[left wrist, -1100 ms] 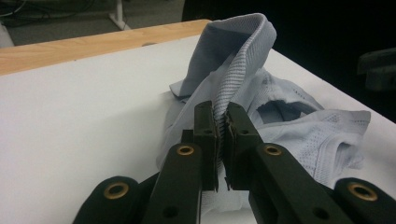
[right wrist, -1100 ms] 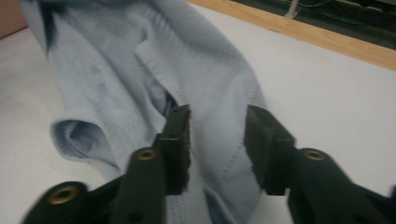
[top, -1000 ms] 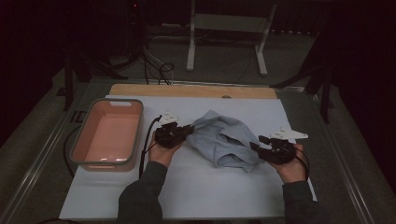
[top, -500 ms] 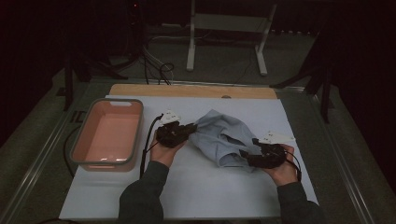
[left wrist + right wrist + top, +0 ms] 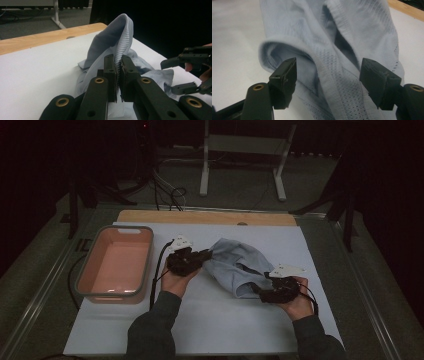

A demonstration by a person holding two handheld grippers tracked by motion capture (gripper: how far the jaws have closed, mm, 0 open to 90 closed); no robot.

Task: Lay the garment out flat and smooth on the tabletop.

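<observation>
One white-covered tabletop (image 5: 210, 330) with a bare wooden strip along its far edge carries everything here. On its left part sits one pink rectangular plastic tub (image 5: 116, 265) with a grey rim, nothing in it. Right of the tub, near the middle, lies one pale blue knitted mesh garment (image 5: 235, 262), crumpled, with ribbed hems.

The step in hand looks like taking hold of the garment at two points, to spread or fold it. The left tongs (image 5: 119, 75) are closed tight on a ribbed edge at the garment's left end and lift it into a peak above the tabletop. The right tongs (image 5: 328, 82) stand wide apart, holding nothing, one jaw on each side of a ribbed hem at the garment's near right end; whether the jaws already touch the cloth is hard to tell in this dim light.

Next, I judge, the right tongs should close on that hem band, taking one layer rather than the bunched folds under it, before both hands draw apart.

Counted: one tabletop, one tub, one garment, two tongs.
</observation>
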